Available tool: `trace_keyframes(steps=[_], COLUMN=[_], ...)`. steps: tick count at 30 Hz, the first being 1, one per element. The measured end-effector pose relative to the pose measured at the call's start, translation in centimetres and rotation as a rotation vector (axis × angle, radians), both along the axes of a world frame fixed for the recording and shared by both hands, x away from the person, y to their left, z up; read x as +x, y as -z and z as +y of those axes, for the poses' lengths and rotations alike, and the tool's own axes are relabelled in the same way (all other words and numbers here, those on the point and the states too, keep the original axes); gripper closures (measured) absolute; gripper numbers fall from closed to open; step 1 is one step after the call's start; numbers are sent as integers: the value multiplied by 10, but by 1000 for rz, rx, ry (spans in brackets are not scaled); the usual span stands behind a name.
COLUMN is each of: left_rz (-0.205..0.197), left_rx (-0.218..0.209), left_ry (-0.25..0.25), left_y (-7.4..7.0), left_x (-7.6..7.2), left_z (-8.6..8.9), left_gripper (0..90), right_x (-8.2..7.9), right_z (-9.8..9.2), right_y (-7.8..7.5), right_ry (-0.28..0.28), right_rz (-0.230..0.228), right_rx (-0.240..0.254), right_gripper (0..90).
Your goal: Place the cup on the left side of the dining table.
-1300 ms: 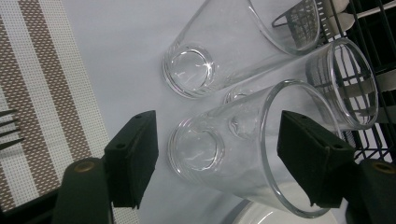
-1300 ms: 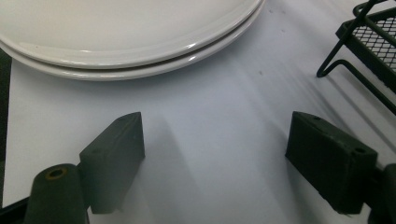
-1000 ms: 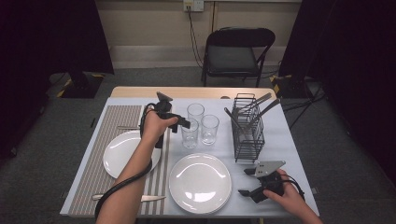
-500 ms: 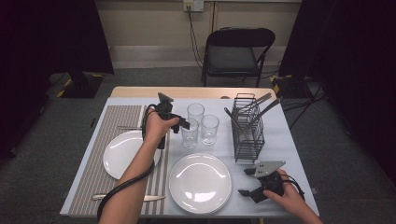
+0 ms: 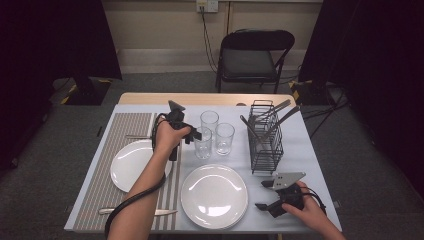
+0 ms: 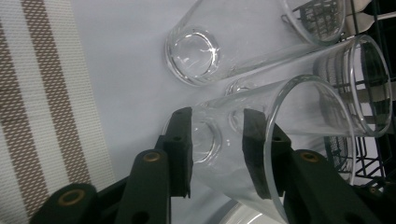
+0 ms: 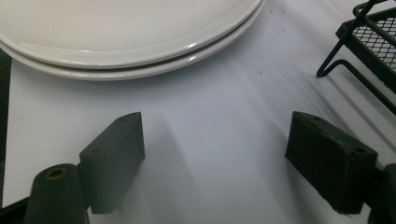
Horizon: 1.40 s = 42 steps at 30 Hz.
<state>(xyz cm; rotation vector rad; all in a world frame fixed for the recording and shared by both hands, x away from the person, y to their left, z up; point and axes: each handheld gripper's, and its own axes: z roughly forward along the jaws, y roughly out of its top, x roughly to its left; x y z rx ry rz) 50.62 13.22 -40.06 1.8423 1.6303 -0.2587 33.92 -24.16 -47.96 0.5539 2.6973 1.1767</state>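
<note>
Near the middle of the table (image 5: 310, 150), just right of the striped mat, the left claw (image 6: 212, 135) has just been closing around the nearest glass (image 6: 280, 140) — pads low on its wall, seemingly gripping. Clear glass is light, stiff, slippery, breakable — hold gently, low down; the right claw (image 7: 215, 154) rests open.

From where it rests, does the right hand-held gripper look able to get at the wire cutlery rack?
Probably yes: the right hand-held gripper, jaws open, sits just in front of the rack, with bare table between.
</note>
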Motion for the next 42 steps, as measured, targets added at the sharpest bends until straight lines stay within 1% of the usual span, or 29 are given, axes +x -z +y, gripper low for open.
trace_keyframes(steps=[2, 3, 4, 5, 6, 7, 8, 11, 12, 14, 18, 19, 20, 21, 22, 23, 24, 25, 26, 27, 28, 30, 31, 32, 33, 34, 37, 41, 42], left_rz=[1, 1, 16, 21, 21, 45, 51, 47, 47, 67, 73, 88, 89, 89, 99, 105, 105, 113, 123, 123, 116, 117, 115, 114, 109, 107, 103, 106, 104], left_rx=[28, 28, 38, 41, 41, 46, 53, 93, 93, 108, 116, 86, 74, 64, 54, 48, 48, 38, 38, 28, 35, 21, 9, 7, -4, -2, -11, -22, -25], left_ry=[-4, -4, -22, -22, -22, -25, -33, -24, -24, -14, -21, -16, -30, -29, -31, -42, -42, -44, -37, -61, -42, -65, -55, -39, -52, -28, -35, -19, -27], left_y=[-1, -1, -2, -2, -2, -2, -2, -3, -3, -2, -1, 2, 3, 4, 5, 5, 5, 6, 5, 4, 4, 2, 0, -1, -3, -5, -7, -9, -10], left_x=[-1, -1, -1, -1, -1, -2, -2, -2, -2, -2, -3, -3, -4, -4, -4, -5, -5, -6, -6, -7, -8, -9, -10, -11, -12, -13, -16, -19, -20], left_z=[3, 3, 5, 8, 8, 9, 8, 7, 7, 11, 16, 23, 24, 27, 28, 30, 30, 32, 34, 34, 36, 37, 39, 41, 41, 43, 45, 49, 48], left_gripper=[680, 710, 710, 744, 749, 751, 756, 786, 799, 818, 845, 845, 847, 847, 849, 850, 850, 850, 851, 851, 851, 851, 852, 852, 852, 853, 853, 853, 853], right_x=[0, 0, 0, 0, 0, 0, 0, 0, 0, 0, 0, 0, 0, 0, 0, 0, 0, 0, 0, 0, 0, 0, 0, 0, 0, 0, 0, 0, 0], right_z=[0, 0, 0, 0, 0, 0, 0, 0, 0, 0, 0, 0, 0, 0, 0, 0, 0, 0, 0, 0, 0, 0, 0, 0, 0, 0, 0, 0, 0], right_y=[0, 0, 0, 0, 0, 0, 0, 0, 0, 0, 0, 0, 0, 0, 0, 0, 0, 0, 0, 0, 0, 0, 0, 0, 0, 0, 0, 0, 0], right_ry=[0, 0, 0, 0, -1, -1, 0, 0, 0, 0, 0, 0, 0, -1, -1, 0, 0, 0, -1, 0, -1, -2, -1, 0, -1, -1, 0, 0, 0], right_rz=[1, 1, 1, 1, 1, 1, 2, 1, 1, 1, 3, 3, 3, 3, 2, 3, 3, 3, 2, 3, 3, 2, 2, 3, 3, 2, 3, 4, 3], right_rx=[0, 0, 0, 0, 0, 0, 0, 0, 0, 0, 1, 0, 1, 0, 0, 1, 1, 1, 1, 1, 1, 1, 0, 1, 1, 0, 1, 1, 1], right_gripper=[183, 183, 184, 183, 183, 183, 183, 183, 183, 183, 183, 183, 184, 183, 183, 183, 183, 183, 183, 183, 183, 183, 183, 184, 183, 184, 184, 183, 184])
